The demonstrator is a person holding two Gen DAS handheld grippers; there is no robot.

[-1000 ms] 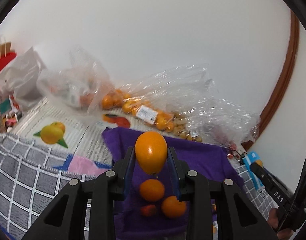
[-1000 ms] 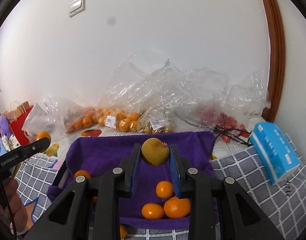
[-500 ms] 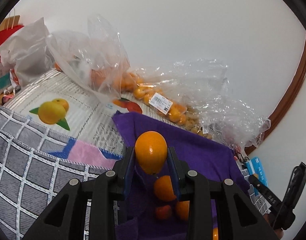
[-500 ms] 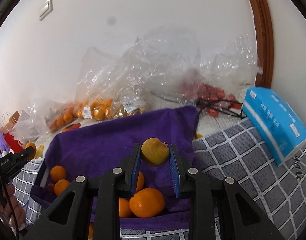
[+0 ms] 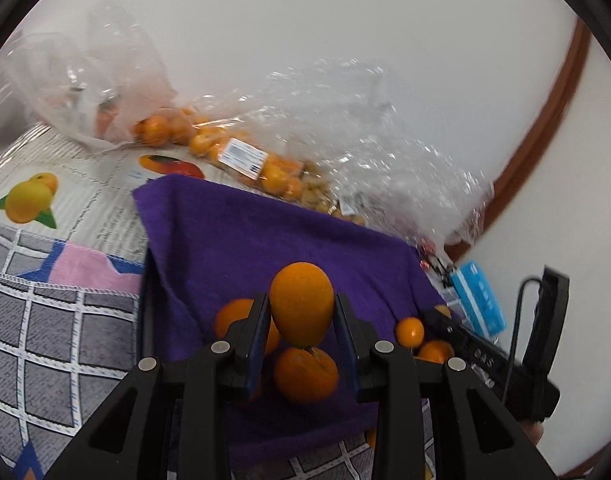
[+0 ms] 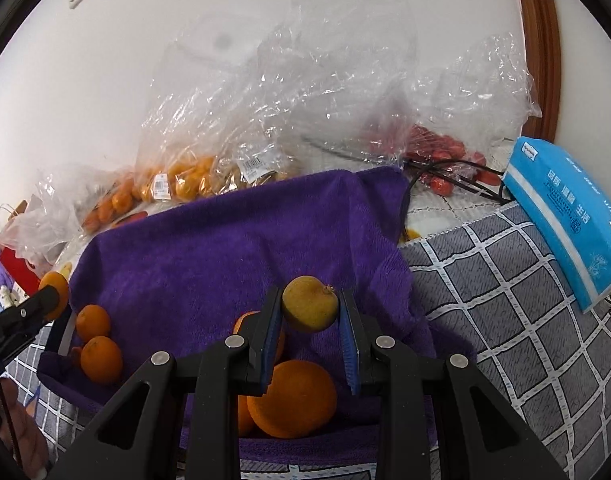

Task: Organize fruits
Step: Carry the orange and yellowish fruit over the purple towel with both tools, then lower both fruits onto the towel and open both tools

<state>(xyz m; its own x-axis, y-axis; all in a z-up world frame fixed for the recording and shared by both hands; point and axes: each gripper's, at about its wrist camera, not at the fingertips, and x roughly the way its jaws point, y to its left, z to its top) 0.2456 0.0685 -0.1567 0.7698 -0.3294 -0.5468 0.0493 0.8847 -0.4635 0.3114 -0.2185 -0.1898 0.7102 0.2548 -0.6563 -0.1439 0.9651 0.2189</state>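
Nearest me, my left hand-held gripper (image 5: pixel 302 322) is clamped on an orange (image 5: pixel 302 304) and my right hand-held gripper (image 6: pixel 310 322) on a yellowish fruit (image 6: pixel 310 304), both above oranges (image 6: pixel 291 398) lying on the purple towel (image 6: pixel 233 248). Beyond, clear bags of fruit (image 6: pixel 193 176) line the wall.

Left gripper (image 5: pixel 302 322) clamps an oval orange (image 5: pixel 302 304) between its blue pads, above a purple towel (image 5: pixel 265 248). Loose oranges (image 5: pixel 305 374) lie on the towel directly below; a smaller one (image 5: pixel 410 331) sits to the right, beside the right gripper (image 5: pixel 445 320). Clear bags of fruit (image 5: pixel 241 156) line the white wall behind; blue tissue pack (image 5: pixel 479 300) at right.
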